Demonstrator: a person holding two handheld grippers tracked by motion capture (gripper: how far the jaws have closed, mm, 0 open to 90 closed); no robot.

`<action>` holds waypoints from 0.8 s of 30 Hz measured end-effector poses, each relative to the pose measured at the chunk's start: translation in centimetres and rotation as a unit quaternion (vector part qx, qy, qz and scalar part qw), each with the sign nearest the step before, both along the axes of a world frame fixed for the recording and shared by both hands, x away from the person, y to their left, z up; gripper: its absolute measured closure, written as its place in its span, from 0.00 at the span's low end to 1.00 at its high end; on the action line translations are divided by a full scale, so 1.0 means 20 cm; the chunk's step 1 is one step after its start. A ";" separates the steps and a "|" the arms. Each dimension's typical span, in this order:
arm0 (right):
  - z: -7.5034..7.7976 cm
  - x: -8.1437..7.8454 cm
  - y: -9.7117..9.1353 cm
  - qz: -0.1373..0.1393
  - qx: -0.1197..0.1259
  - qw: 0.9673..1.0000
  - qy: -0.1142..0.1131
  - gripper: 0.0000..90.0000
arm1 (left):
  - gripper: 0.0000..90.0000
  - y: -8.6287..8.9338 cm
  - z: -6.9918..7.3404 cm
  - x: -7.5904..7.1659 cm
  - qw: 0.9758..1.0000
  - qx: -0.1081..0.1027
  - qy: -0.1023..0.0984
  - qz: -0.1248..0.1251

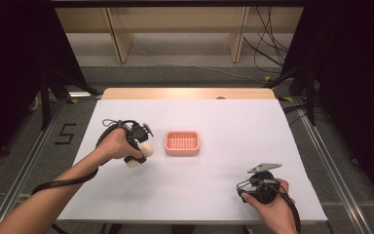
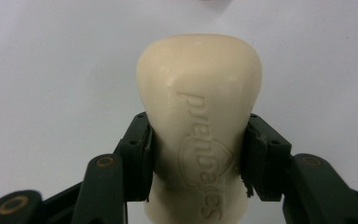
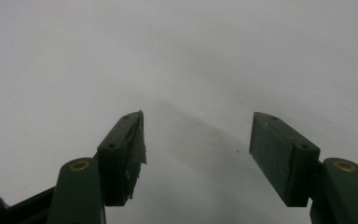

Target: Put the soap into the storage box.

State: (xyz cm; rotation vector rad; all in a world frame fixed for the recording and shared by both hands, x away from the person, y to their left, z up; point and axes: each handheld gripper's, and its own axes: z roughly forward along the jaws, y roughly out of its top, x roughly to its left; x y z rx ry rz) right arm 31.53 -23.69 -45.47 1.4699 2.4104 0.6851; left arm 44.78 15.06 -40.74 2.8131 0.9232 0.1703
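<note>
The left gripper (image 1: 137, 146) was clenched on a cream bar of soap (image 1: 141, 155), just to the left of a pink soap dish (image 1: 182, 143) that sat near the middle of the white table (image 1: 224, 126). In the left gripper view the soap (image 2: 199, 116) stood lengthwise between the two black jaws, which pressed on its narrower waist from either side; the broad rounded end reached well past the pads (image 2: 142, 154), and the other end ran back toward the gripper's body. Raised lettering ran along the face of the bar. From the high view it was hard to say whether the soap touched the table or hung just above it. The soap and the dish were near each other but apart, with a strip of bare table between them.

The right gripper (image 1: 258, 187) rested at the near right part of the table, well away from the dish. In the right gripper view its jaws stood released, wide apart, with bare white surface between the pads (image 3: 279, 156).
</note>
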 end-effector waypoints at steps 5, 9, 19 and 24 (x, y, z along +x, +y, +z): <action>0.00 -0.01 0.00 -0.005 0.002 1.000 0.001 0.40 | 0.55 -0.02 0.00 0.01 1.000 -0.002 -0.004 -0.006; 0.00 -0.01 -0.01 -0.003 0.001 1.000 0.000 0.40 | 0.55 -0.04 0.01 0.02 1.000 -0.004 -0.005 -0.012; 0.00 -0.02 -0.01 -0.002 0.002 1.000 -0.004 0.40 | 0.55 -0.07 0.03 0.05 1.000 -0.005 -0.012 -0.023; 0.00 -0.02 -0.01 -0.002 0.002 1.000 -0.005 0.40 | 0.55 -0.10 0.04 0.05 0.999 -0.003 -0.013 -0.031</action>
